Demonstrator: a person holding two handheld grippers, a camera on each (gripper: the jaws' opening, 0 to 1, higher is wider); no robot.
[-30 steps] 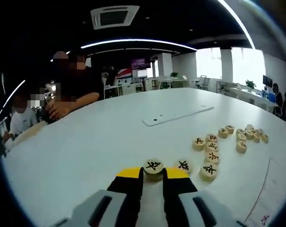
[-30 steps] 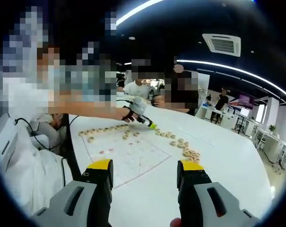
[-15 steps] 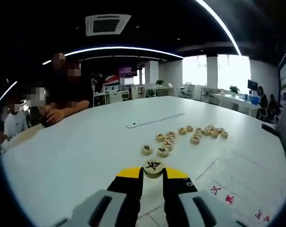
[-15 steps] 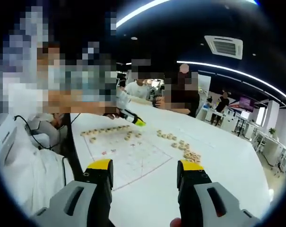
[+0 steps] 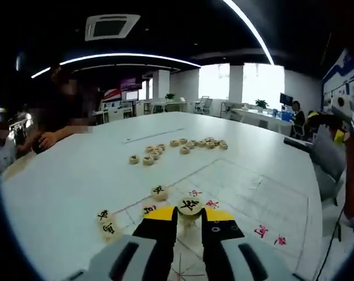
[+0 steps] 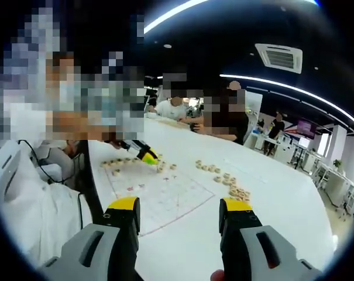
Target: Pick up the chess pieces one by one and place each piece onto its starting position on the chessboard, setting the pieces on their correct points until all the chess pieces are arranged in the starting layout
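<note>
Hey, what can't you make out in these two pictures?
- Left gripper view: the held piece is partly covered by the left gripper.
- Left gripper view: characters on the loose pieces are too small.
- Right gripper view: the far row of pieces on the chessboard is too small and blurred to read.

Both views are evenly lit from overhead: curved ceiling light strips (image 5: 124, 57) glow white against a dark ceiling, and daylight floods through far windows (image 5: 241, 79), which are blown out. The white table (image 5: 77, 175) reflects the light brightly with only soft, faint shadows. Fisheye distortion bends straight lines toward the edges. Distant figures and furniture appear soft and slightly blurred.
</note>
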